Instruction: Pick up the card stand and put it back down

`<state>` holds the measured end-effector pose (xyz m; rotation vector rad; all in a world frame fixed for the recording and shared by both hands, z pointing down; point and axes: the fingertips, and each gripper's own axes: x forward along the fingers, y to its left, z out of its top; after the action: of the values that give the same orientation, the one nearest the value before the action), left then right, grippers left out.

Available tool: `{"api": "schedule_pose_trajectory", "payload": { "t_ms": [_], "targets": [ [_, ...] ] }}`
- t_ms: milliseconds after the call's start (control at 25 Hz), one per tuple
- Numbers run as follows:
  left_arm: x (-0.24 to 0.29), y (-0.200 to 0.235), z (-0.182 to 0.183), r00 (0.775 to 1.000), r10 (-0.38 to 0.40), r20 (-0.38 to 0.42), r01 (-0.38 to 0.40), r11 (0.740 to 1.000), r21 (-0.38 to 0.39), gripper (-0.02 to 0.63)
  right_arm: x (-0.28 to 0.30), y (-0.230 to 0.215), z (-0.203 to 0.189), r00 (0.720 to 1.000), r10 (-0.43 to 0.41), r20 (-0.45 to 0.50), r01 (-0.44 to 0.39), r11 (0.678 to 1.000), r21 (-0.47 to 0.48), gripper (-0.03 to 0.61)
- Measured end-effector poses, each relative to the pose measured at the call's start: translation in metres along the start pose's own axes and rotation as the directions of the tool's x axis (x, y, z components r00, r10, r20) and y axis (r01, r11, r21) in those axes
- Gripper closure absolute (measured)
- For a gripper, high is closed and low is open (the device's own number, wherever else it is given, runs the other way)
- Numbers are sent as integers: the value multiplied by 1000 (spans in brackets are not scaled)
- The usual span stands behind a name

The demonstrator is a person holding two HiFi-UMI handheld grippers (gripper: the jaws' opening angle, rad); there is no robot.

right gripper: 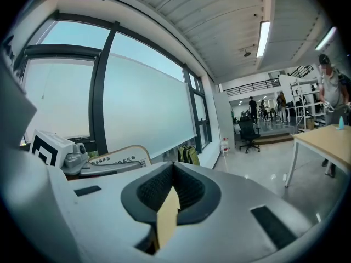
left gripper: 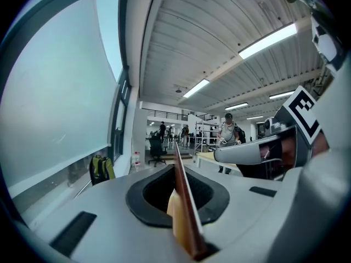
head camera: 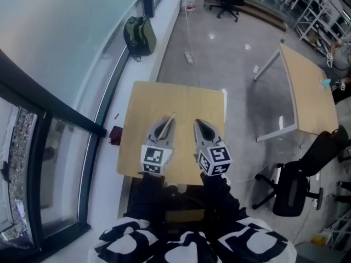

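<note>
One pale wooden tabletop [head camera: 181,95] stood on a glossy grey floor [head camera: 219,53] beside a window [head camera: 55,32]. Above its near edge, the left hand-held gripper [head camera: 166,124] clamped a thin, brown-edged card stand [left gripper: 185,190] upright on edge, long axis toward the far edge; the right hand-held gripper [head camera: 201,125] was closed, empty.
</note>
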<state>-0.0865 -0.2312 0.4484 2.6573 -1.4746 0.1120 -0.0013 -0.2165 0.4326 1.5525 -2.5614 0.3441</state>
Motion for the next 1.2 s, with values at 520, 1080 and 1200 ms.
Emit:
{"api": "schedule_pose_trajectory", "payload": {
  "t_ms": [520, 1080, 1200],
  "targets": [
    [-20, 90, -120, 968, 169, -188, -186, 979, -77, 591, 59, 16, -84, 962, 216, -168, -208, 976, 62, 571],
    [84, 178, -165, 967, -87, -238, 99, 994, 39, 591, 124, -48, -134, 939, 261, -223, -255, 965, 56, 571],
    [109, 182, -160, 965, -186, -183, 191, 982, 8, 591, 129, -65, -136, 942, 260, -214, -255, 966, 51, 571]
  ]
}}
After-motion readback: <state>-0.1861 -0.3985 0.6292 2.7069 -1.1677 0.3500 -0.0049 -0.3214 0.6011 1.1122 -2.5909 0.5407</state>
